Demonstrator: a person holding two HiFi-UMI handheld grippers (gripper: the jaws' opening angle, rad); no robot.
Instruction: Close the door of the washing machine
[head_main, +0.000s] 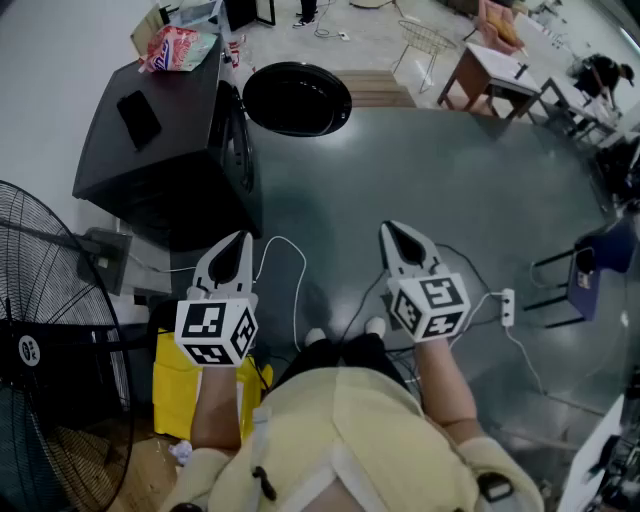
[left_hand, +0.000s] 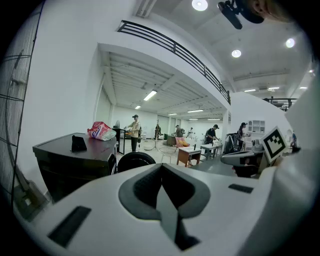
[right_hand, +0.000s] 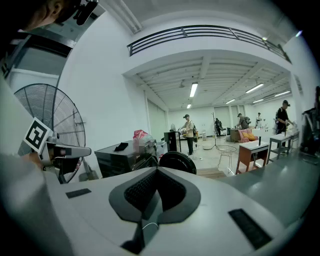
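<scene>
We list: dark grey boxy washing machine (head_main: 160, 150), round black door (head_main: 297, 98) standing open; white left gripper (head_main: 243, 240) and right gripper (head_main: 392, 230), both closed, empty, poised for pushing.

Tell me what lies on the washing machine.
The washing machine bears on top a red and white bag at its far edge and a flat black item nearer. The bag's contents are hidden.

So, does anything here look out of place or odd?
Mainly the door: round and black, it stands swung wide open at the front of the washing machine. A crumpled red bag lies on top of the machine, and white cables trail loose across the floor.
</scene>
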